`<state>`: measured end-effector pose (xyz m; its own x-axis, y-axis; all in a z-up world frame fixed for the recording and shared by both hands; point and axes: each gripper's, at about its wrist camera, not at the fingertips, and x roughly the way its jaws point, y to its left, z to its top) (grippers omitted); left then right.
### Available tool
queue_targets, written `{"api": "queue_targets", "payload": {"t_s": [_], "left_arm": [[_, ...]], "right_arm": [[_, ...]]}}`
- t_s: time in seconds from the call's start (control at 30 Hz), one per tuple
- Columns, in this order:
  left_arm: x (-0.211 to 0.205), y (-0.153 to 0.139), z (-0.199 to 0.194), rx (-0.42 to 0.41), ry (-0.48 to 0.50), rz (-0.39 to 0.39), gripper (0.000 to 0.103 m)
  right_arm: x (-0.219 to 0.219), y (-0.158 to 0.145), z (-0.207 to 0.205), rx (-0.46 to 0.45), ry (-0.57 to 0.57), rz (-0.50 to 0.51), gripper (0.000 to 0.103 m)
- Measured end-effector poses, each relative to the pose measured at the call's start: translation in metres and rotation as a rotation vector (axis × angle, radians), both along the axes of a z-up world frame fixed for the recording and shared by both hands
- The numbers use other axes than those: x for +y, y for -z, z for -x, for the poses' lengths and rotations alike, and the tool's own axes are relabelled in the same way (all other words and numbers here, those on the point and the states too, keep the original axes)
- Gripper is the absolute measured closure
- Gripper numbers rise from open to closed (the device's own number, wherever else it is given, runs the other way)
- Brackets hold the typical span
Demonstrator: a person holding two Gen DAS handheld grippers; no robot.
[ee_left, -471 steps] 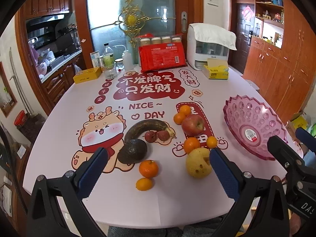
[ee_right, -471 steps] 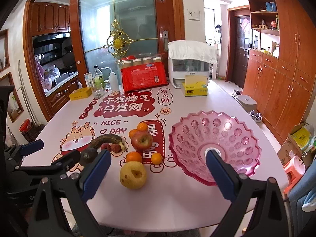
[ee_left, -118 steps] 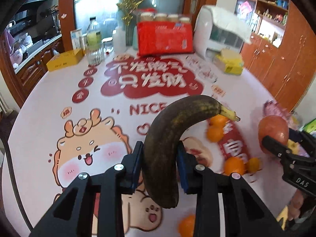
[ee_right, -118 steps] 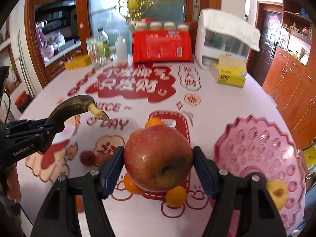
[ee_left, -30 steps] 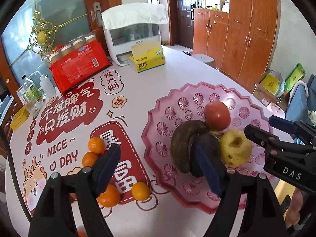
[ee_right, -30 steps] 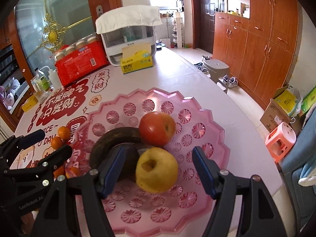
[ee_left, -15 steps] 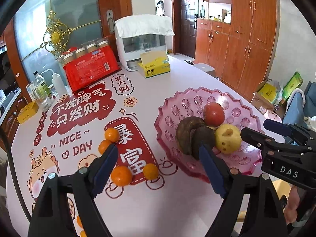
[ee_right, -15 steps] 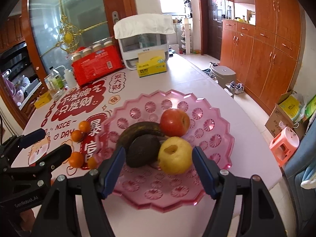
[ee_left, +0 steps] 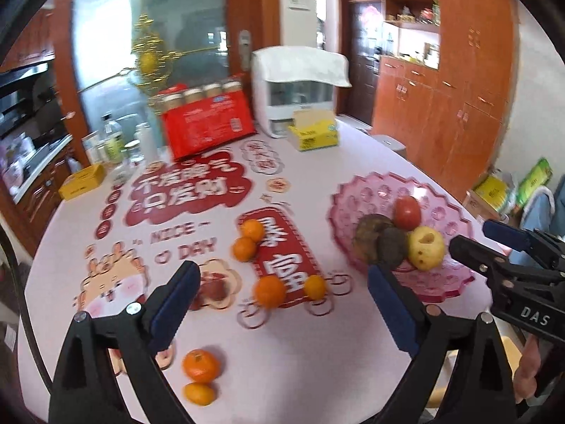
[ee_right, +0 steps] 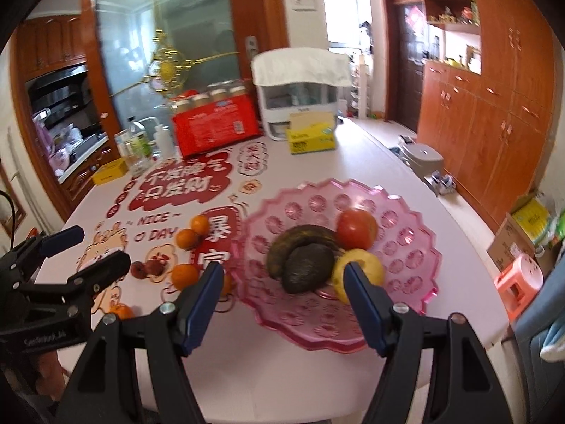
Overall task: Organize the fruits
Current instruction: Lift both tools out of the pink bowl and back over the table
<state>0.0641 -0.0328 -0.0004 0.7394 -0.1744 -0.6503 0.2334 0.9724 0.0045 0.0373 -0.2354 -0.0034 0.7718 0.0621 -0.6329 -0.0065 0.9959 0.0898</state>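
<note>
A pink glass bowl (ee_right: 406, 219) (ee_left: 455, 286) stands on the table's right side. It holds a red apple (ee_right: 356, 229), a dark banana (ee_right: 300, 236), an avocado (ee_right: 309, 272) and a yellow pear (ee_right: 358, 268). Several oranges (ee_left: 270, 291) and two small red fruits (ee_left: 212, 288) lie on the table left of the bowl. My left gripper (ee_left: 282, 305) is open and empty above the oranges. My right gripper (ee_right: 284, 298) is open and empty in front of the bowl.
At the table's far end stand a red carton of jars (ee_left: 208, 129), a white appliance (ee_left: 300, 88), a yellow tissue box (ee_left: 314, 134) and bottles (ee_left: 113, 141). Wooden cabinets (ee_right: 494, 113) line the right wall. A pink stool (ee_right: 519, 281) stands on the floor.
Both grippers have drawn back and swung left from the bowl, so the oranges on the table come into view. The fruit in the bowl has not moved.
</note>
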Motion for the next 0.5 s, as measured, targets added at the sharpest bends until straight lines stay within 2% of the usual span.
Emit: {"api": "queue_targets", "payload": {"t_s": [0.17, 0.3, 0.37, 0.5], "left_arm": [[0.05, 0.003, 0.007, -0.018, -0.123, -0.006, 0.007], [0.086, 0.017, 0.014, -0.016, -0.207, -0.039, 0.007], [0.103, 0.029, 0.017, -0.003, -0.248, -0.056, 0.007], [0.128, 0.059, 0.018, 0.08, -0.283, -0.058, 0.007]], "right_arm": [[0.027, 0.001, -0.003, -0.001, -0.074, 0.02, 0.032], [0.052, 0.011, -0.009, 0.004, -0.135, 0.045, 0.032], [0.062, 0.017, -0.011, 0.005, -0.159, 0.05, 0.032], [0.088, 0.038, -0.017, 0.026, -0.222, 0.076, 0.032]]}}
